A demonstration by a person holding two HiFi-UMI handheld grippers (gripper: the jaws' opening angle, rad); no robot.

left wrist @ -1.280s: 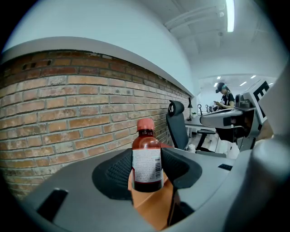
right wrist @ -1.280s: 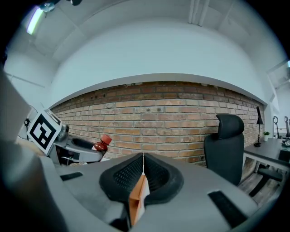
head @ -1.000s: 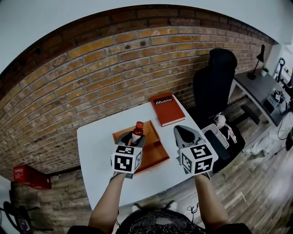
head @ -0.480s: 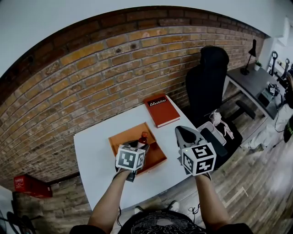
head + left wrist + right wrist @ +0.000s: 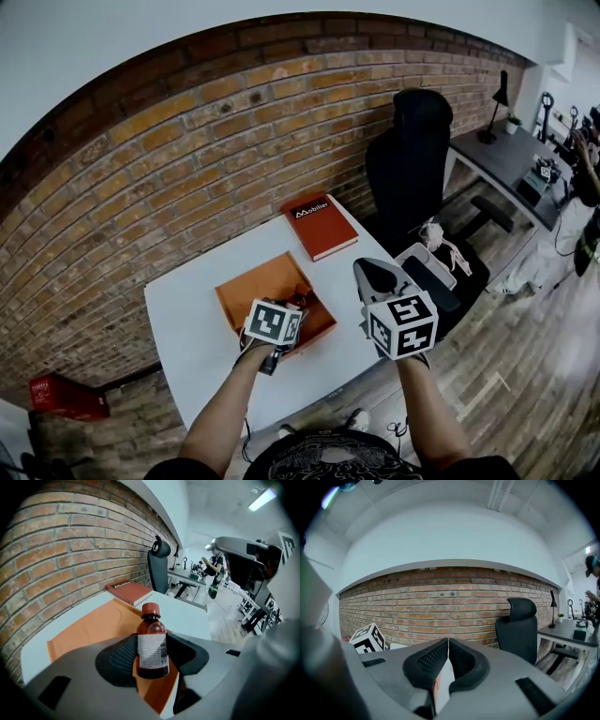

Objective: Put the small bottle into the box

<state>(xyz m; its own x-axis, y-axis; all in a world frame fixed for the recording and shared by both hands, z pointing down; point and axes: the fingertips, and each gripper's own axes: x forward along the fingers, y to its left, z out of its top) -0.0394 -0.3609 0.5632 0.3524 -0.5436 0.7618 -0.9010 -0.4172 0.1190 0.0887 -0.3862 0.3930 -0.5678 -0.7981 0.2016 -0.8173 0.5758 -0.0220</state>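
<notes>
A white table [image 5: 183, 319] carries a shallow orange box [image 5: 253, 291] and, farther back, a red hardback book [image 5: 319, 225] near the brick wall [image 5: 187, 159], with a black office chair [image 5: 408, 159] at the right. Both forearms [image 5: 220, 412] reach forward. The left gripper [image 5: 152, 652] clamps the small brown red-capped bottle [image 5: 151, 630] upright over the box's near edge, while the right gripper [image 5: 448, 654], jaws pressed together empty, hovers right of the box.

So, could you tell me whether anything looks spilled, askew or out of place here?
Nothing stands out. The small bottle stands upright and capped in the left gripper over the orange box; no spill shows.
</notes>
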